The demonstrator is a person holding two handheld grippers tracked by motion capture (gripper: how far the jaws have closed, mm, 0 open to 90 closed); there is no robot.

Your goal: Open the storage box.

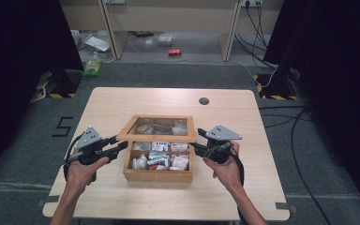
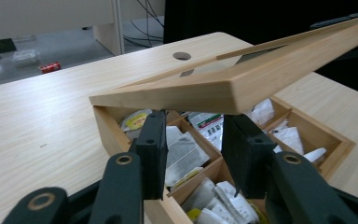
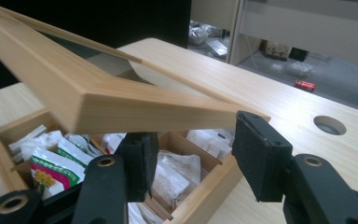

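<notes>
At the front-left corner of the lid [image 1: 127, 134], the left tongs [image 1: 121, 143] were drawn in to their narrowest. In the left gripper view their tips [image 2: 196, 116] sat tucked under the lid's [image 2: 177, 93] front edge, and sachets showed through the gap between the jaws, so they seemed to prop the wood rather than pinch it. At the front-right corner, the right tongs [image 1: 196, 139] stood released. In the right gripper view [image 3: 198, 128] one jaw was below the frame and the other just outside the corner, with neither pad pressing on it.

The lid, a wooden frame round a clear pane, was tilted up at its front and lower at its back, over the wooden tea box [image 1: 157, 176]. The box sat near the middle of the table [image 1: 243, 187], its compartments full of tea sachets [image 1: 159, 157].

To do the lifting well, both corners probably needed to rise at the same rate, so the frame would not twist. The tips were best kept on the wooden rail, clear of the pane. The hands should have swung up and away in an arc about the lid's back edge, not pulled straight up, since a straight pull could drag or tip the box. The right tongs, being loose, risked slipping off the corner. Settling them further under the rail, or closing them on it, would have made the lift surer.
</notes>
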